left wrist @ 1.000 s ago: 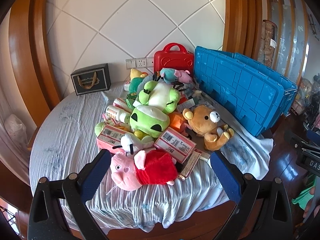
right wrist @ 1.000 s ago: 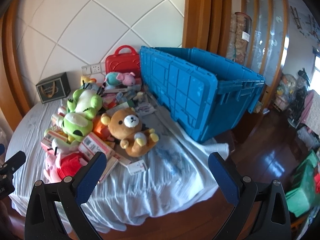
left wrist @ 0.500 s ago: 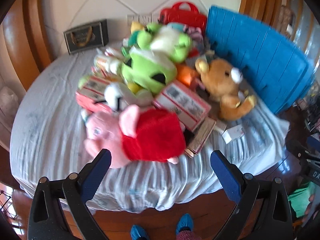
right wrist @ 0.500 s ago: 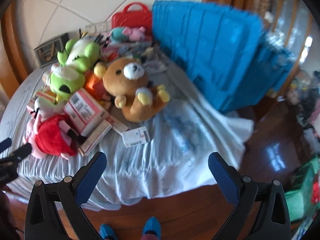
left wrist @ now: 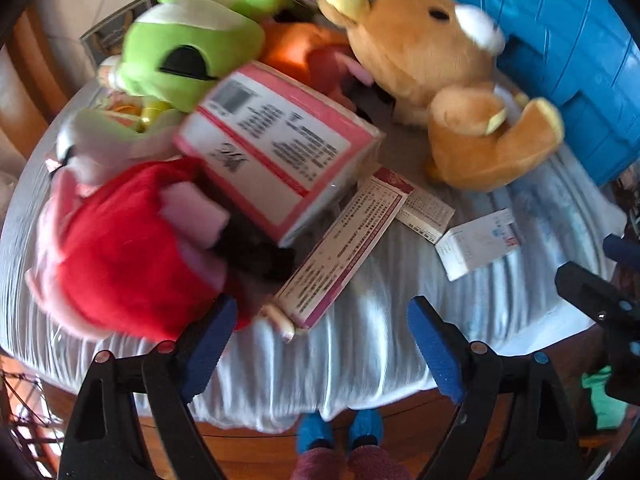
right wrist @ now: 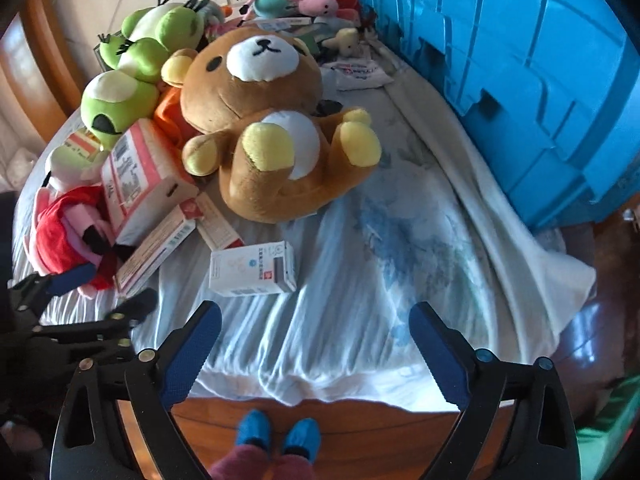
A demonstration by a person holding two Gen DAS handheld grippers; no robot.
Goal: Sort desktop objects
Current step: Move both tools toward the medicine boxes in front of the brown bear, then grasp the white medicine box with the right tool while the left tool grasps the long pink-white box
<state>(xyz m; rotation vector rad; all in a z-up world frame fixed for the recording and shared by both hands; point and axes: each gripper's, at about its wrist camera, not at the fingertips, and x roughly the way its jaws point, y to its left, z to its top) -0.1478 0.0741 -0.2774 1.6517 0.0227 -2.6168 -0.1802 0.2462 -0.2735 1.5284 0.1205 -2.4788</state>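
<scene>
Both tools hang over the near edge of the cloth-covered bench (right wrist: pixel 360 300), jaws spread wide and holding nothing; the left gripper (left wrist: pixel 322 340) sits low in its frame, its gap facing the long flat carton (left wrist: pixel 340 248) whose near end reaches closest to it; the right gripper (right wrist: pixel 316 344) faces the small white box (right wrist: pixel 252 268) lying alone on the cloth at centre frame; judging by this, each tool is lined up on the nearest loose packet, the easiest picks before the bulky toys

The heap lies in the upper left of both frames, probably tipped out together for sorting; the brown bear plush (right wrist: pixel 264 120) sprawls on its back, feet toward the camera, just beside the blue crate (right wrist: pixel 520 80) that fills the upper right and looks like the likely destination; the pink-edged carton (left wrist: pixel 276 152) leans tilted against the red and pink pig plush (left wrist: pixel 120 248), with the green plush (left wrist: pixel 188 52) above it; a second narrow carton (left wrist: pixel 428 212) lies flat between the long one and the white box

Printing covers the cartons, including a barcode on the pink-edged one, but motion blur leaves none of it readable; the white box carries a small red mark and a blue dot, its text too small to read
</scene>
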